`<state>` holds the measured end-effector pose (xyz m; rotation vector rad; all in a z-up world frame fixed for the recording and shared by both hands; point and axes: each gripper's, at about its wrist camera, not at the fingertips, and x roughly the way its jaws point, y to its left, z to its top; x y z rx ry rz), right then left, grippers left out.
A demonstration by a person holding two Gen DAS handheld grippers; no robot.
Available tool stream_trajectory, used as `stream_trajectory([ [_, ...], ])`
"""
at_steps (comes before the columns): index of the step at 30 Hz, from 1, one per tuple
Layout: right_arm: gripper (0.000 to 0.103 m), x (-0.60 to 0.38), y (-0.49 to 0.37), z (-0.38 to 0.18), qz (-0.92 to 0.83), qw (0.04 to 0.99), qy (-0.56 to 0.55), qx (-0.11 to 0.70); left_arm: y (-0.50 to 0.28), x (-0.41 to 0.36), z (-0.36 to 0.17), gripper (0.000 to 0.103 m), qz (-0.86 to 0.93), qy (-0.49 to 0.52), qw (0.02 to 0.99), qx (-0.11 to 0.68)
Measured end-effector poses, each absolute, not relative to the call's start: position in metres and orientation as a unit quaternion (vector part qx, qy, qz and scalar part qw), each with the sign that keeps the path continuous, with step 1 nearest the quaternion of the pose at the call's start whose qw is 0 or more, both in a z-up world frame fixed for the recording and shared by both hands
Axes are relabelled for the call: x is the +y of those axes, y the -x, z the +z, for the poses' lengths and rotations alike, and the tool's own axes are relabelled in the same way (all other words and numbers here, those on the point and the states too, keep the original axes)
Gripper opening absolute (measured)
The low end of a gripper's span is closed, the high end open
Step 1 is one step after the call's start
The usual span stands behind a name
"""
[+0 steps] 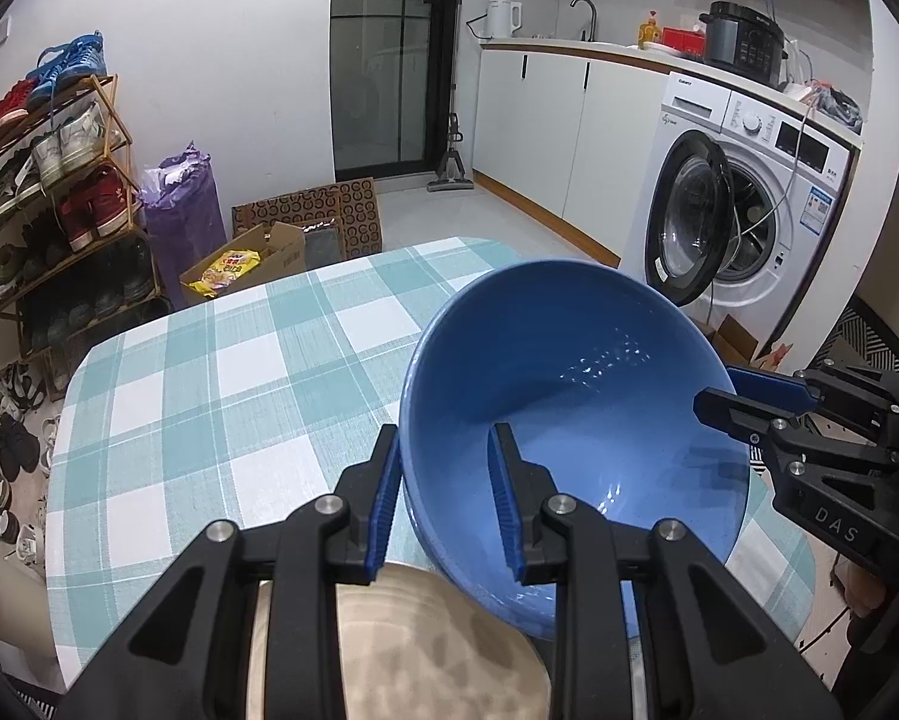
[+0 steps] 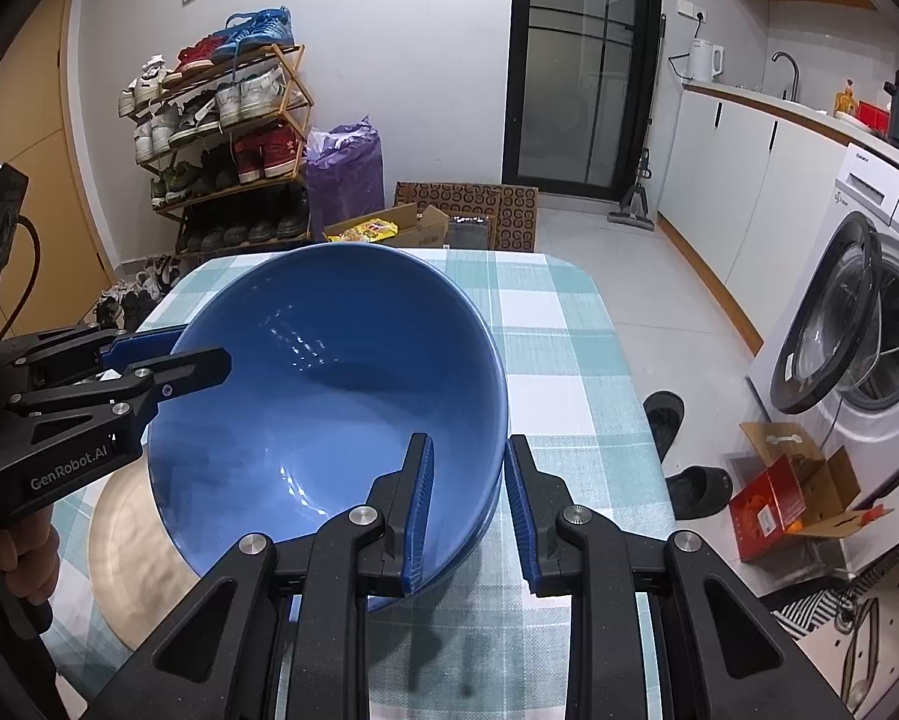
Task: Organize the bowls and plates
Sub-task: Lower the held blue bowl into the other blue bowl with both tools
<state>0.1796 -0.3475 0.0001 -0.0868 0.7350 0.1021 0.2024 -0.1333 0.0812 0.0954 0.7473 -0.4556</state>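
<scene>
Two claws hold one blue bowl above the checked surface.

The left claw [image 1: 446,498] is clamped on the rim of the blue bowl [image 1: 575,408] on one side, and the right claw [image 2: 467,501] pinches the opposite rim, one finger inside and one outside each. The bowl is tilted, lifted over the teal-and-white surface [image 1: 239,372], just above a beige plate [image 1: 437,648] lying near the claws.
</scene>
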Motion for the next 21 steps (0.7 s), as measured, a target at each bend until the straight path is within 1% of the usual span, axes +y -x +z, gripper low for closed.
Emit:
stream_trajectory([
  [21, 0.025, -0.343, -0.2, -0.022, 0.049, 0.922, 0.043, 0.383, -0.213, -0.141, 0.064, 0.027, -0.21, -0.057, 0.899, 0.381],
])
